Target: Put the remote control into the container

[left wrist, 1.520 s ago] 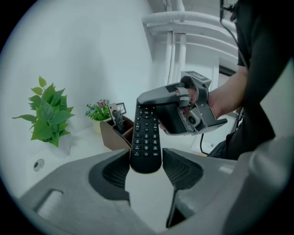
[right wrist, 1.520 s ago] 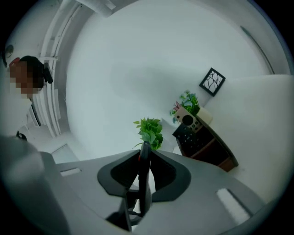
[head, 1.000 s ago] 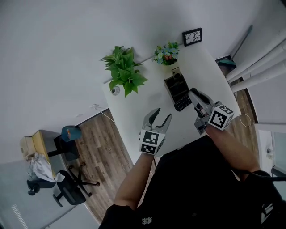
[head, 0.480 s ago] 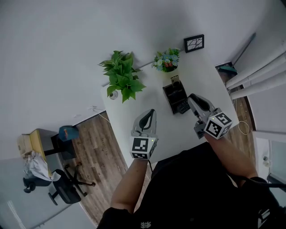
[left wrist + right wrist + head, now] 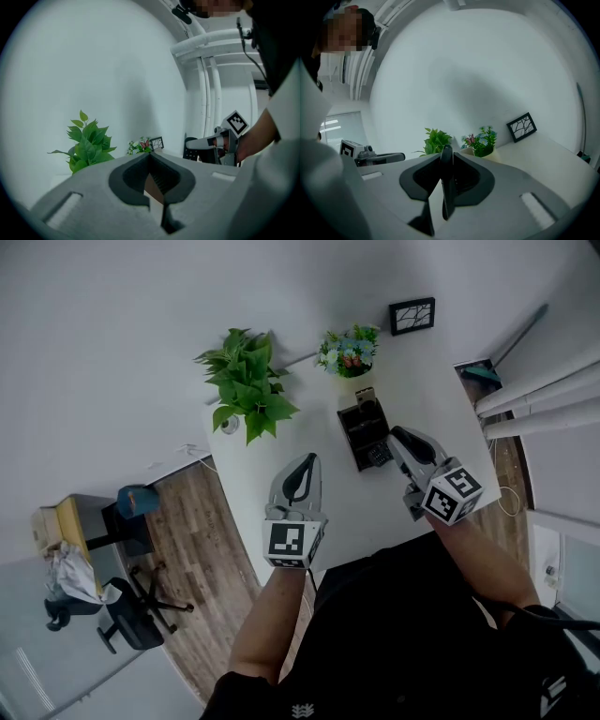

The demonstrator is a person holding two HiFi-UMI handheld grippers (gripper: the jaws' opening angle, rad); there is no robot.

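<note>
Right gripper (image 5: 400,439) clamps the remote control (image 5: 446,187) edge-on, likely so it slips into the container (image 5: 361,427) just beside its tips; left gripper (image 5: 302,470), closed and empty, hangs clear.

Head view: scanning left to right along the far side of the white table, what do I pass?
leafy green plant → flower pot → picture frame

White table (image 5: 427,381) with container (image 5: 361,427), leafy plant (image 5: 246,390), flowers (image 5: 349,351), picture frame (image 5: 412,315)

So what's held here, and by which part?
The right hand-held gripper pinches the remote control across its flat faces; left hand-held gripper shut, empty.
</note>
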